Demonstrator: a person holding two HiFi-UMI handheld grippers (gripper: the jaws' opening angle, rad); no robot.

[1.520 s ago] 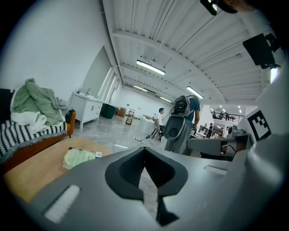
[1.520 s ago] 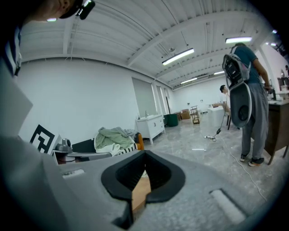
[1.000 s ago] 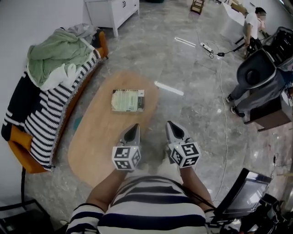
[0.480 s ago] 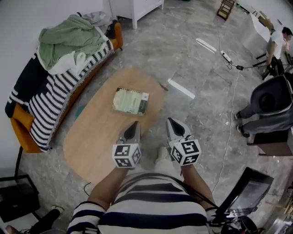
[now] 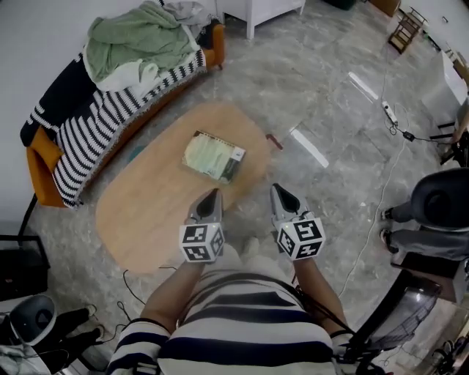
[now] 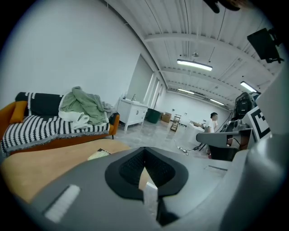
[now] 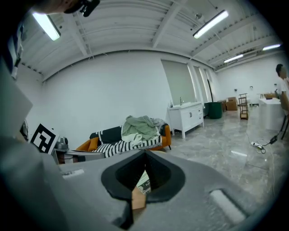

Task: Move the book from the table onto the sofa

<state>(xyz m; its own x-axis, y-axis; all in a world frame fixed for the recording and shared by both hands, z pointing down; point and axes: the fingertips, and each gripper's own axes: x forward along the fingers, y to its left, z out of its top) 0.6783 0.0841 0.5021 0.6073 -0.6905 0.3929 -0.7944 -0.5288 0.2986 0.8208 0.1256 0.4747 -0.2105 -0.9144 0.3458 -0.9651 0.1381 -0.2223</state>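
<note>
The book (image 5: 212, 155), pale green with a dark spine edge, lies flat on the oval wooden table (image 5: 143, 216). In the left gripper view, only a corner of the book (image 6: 100, 154) shows above the jaws. The orange sofa (image 5: 42, 150) stands beyond the table at the upper left, draped with a striped blanket (image 5: 110, 110) and green cloth (image 5: 135, 42). My left gripper (image 5: 212, 195) hangs over the table's near edge, shut and empty, just short of the book. The right gripper (image 5: 279, 190) is beside it, over the floor off the table's right end, also shut and empty.
A white cabinet (image 5: 272, 10) stands at the top. A white strip (image 5: 308, 146) lies on the marble floor right of the table, with cables (image 5: 399, 128) further right. A dark office chair (image 5: 440, 209) is at the right, and dark gear (image 5: 26, 264) at the lower left.
Both shut grippers have come closer to the book and table. The whole scene has swung in the head view, with the sofa now further up and right.
</note>
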